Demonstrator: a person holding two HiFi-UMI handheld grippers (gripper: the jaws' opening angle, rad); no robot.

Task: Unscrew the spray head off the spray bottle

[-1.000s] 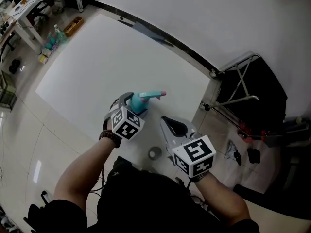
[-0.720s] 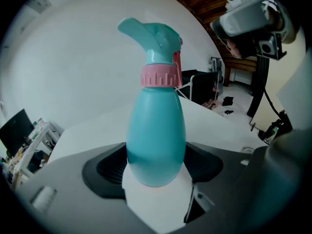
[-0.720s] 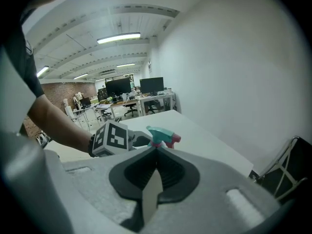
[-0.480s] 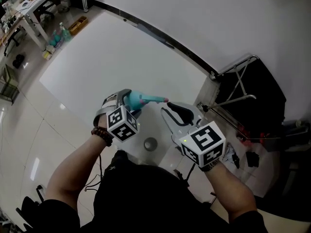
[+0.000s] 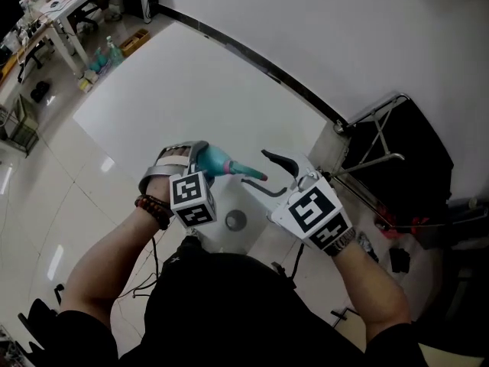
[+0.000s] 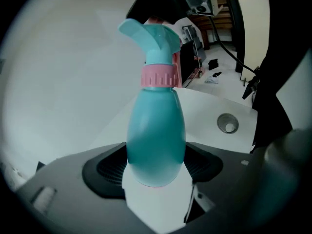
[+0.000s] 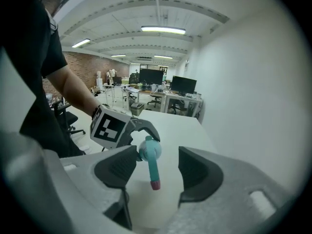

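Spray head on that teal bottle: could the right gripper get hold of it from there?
Probably yes. The right gripper has just been opening its jaws, the spray head points its nozzle into their gap untouched, and the left gripper holds the spray bottle by its body.

I take the spray bottle as my mark. It lies tipped above the near edge of the tabletop. Its base is clamped between the jaws of the left gripper, and its spray head points right. The right gripper is just right of it. Its jaws have just been opening and stand either side of the nozzle tip, apart from it. A round grommet in the tabletop lies nearer me than the bottle. A folding stand stands well to the bottle's right, off the tabletop.
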